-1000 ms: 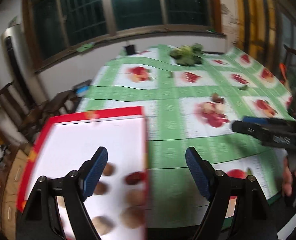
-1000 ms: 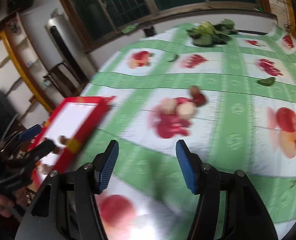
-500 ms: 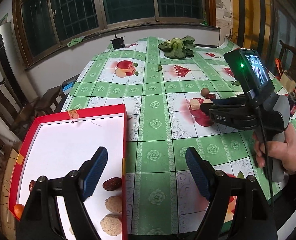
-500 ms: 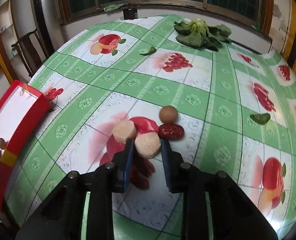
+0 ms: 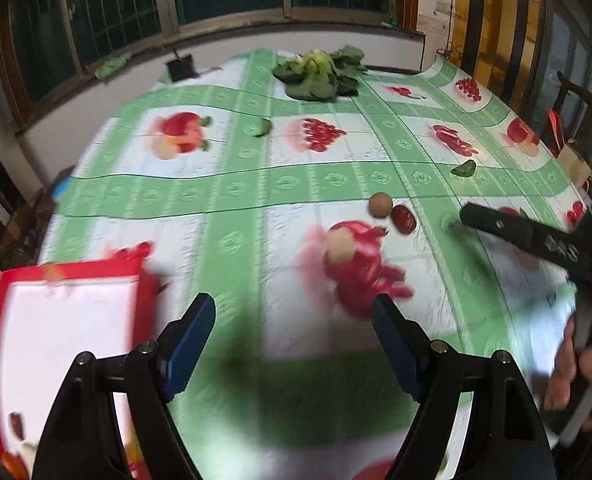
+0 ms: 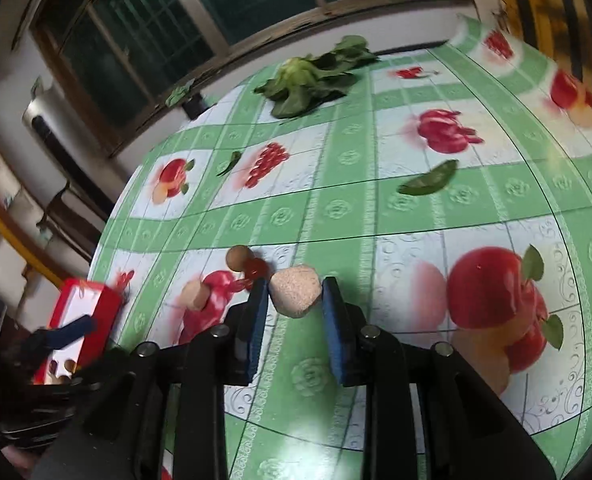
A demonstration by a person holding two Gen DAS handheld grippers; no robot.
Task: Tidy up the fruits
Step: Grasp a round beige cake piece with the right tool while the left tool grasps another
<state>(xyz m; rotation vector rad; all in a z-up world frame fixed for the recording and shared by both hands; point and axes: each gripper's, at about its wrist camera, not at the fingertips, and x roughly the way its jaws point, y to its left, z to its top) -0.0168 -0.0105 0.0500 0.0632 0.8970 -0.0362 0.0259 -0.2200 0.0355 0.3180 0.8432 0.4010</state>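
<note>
My right gripper (image 6: 294, 294) is shut on a rough pinkish-tan fruit (image 6: 295, 291) and holds it above the tablecloth. On the cloth lie a brown round fruit (image 6: 238, 258), a red date (image 6: 256, 267) and another tan fruit (image 6: 194, 294); the left wrist view shows them too: brown fruit (image 5: 379, 205), date (image 5: 403, 218), tan fruit (image 5: 339, 249). My left gripper (image 5: 294, 344) is open and empty, to the right of the red-rimmed white tray (image 5: 0, 304), which holds several fruits at its near end.
Leafy greens (image 5: 319, 74) lie at the table's far end, with loose leaves (image 5: 464, 169) on the green-checked fruit-print cloth. A small black object (image 5: 180, 66) stands at the far edge. Chairs stand left of the table. The tray also shows in the right wrist view (image 6: 104, 300).
My right gripper closed on the tan fruit and lifted it off the cloth, moving right. My left gripper swung from over the tray toward the table's middle.
</note>
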